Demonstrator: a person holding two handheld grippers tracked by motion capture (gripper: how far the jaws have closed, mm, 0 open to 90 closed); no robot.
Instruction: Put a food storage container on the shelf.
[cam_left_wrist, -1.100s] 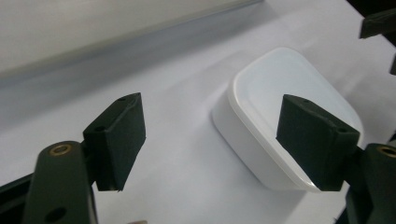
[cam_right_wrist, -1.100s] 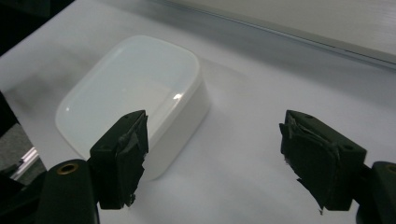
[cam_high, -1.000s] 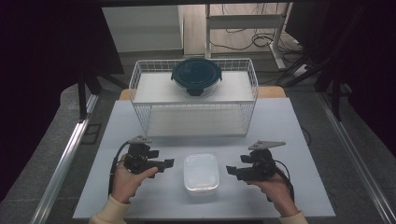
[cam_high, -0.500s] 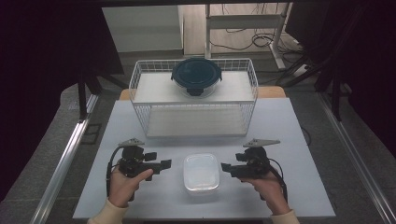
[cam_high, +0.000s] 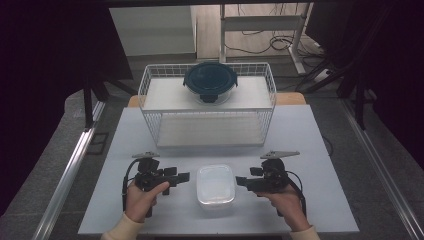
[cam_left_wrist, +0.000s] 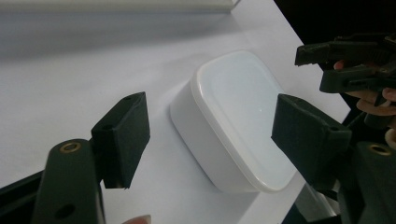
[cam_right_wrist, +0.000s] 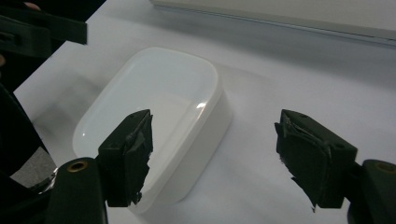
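A white lidded rectangular container (cam_high: 216, 186) lies on the white table (cam_high: 310, 135), near its front edge. My left gripper (cam_high: 183, 177) is held just left of it and points at its side, jaws open. My right gripper (cam_high: 242, 181) faces it from the right, also open and holding nothing. In the left gripper view the container (cam_left_wrist: 233, 116) lies ahead between the open jaws of the left gripper (cam_left_wrist: 212, 112), with the right gripper (cam_left_wrist: 355, 60) beyond it. In the right gripper view the container (cam_right_wrist: 154, 116) sits ahead, off to the left of the right gripper (cam_right_wrist: 215, 128).
A white wire basket (cam_high: 207, 127) stands at the back of the table. A round glass container with a dark lid (cam_high: 210, 81) rests on the white shelf in it. Bare table lies between the basket and the white container.
Both hands have sunk slightly toward the table's near edge, and the jaw tips have edged a little closer to the container. Both grippers stay open.
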